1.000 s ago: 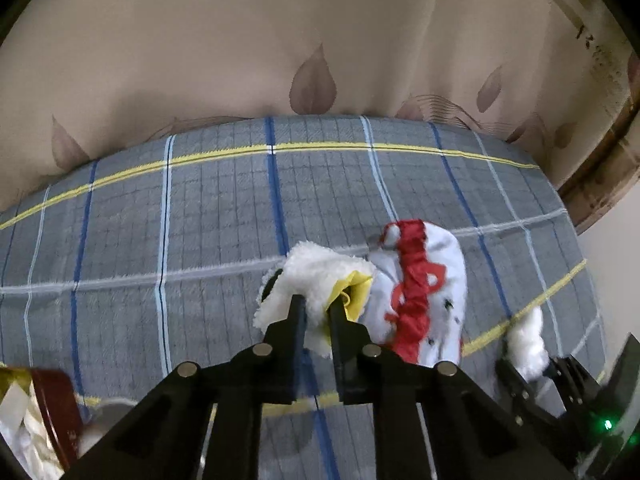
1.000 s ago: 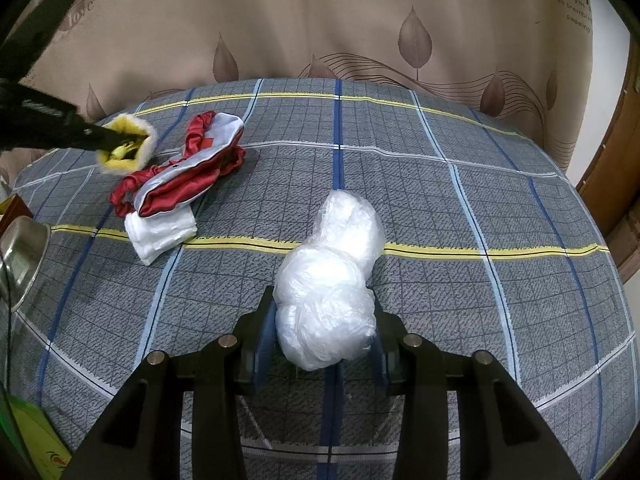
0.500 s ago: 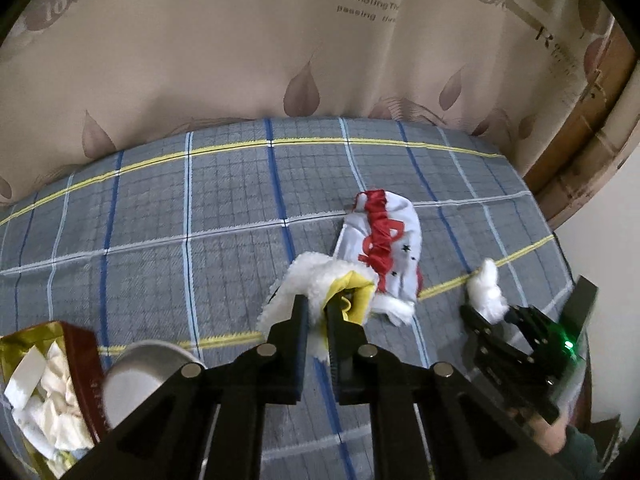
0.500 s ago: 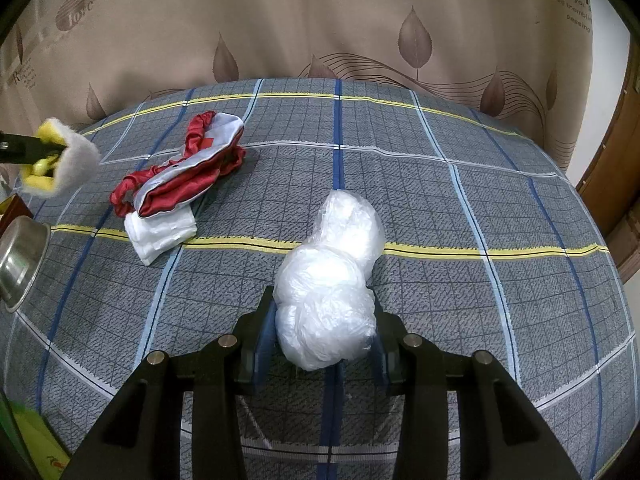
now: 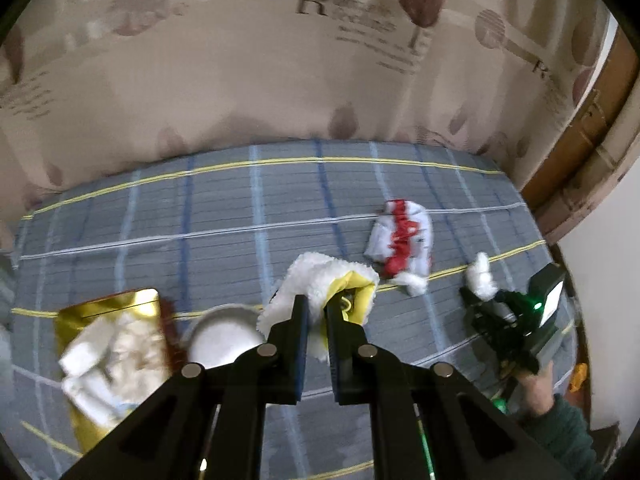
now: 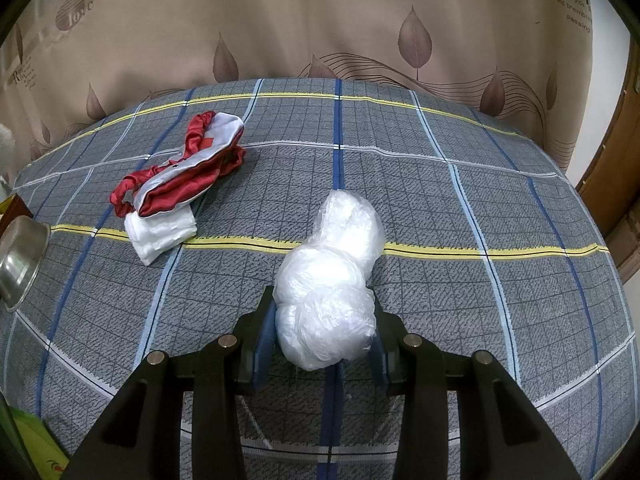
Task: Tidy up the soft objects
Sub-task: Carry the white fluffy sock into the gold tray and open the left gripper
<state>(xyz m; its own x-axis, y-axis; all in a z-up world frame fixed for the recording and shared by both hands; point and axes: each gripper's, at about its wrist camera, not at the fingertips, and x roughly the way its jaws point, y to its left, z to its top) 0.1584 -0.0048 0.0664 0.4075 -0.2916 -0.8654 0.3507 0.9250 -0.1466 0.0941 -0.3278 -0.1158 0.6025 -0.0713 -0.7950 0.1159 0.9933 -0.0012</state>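
My left gripper point(image 5: 316, 306) is shut on a fluffy white and yellow cloth point(image 5: 324, 284), which hangs lifted above the plaid bed cover. Below and to its left sit a steel bowl point(image 5: 222, 338) and a gold box point(image 5: 112, 360) filled with white soft items. A red and white garment point(image 5: 402, 236) lies on the cover to the right, also seen in the right wrist view as the red and white garment point(image 6: 184, 168). My right gripper point(image 6: 324, 320) is shut on a crumpled white plastic bag point(image 6: 332, 292) resting on the bed; that gripper point(image 5: 476, 300) shows at the right of the left wrist view.
The plaid bed cover point(image 6: 440, 184) fills both views, with a beige leaf-print curtain point(image 6: 320, 20) behind it. The steel bowl point(image 6: 20, 264) sits at the bed's left edge. A wooden door frame point(image 5: 580, 160) stands right. A person's hand and green sleeve point(image 5: 560, 420) hold the right gripper.
My left gripper has risen and moved left with the fluffy cloth, away from the red and white garment and over toward the bowl and gold box. The right gripper and bag stayed still.
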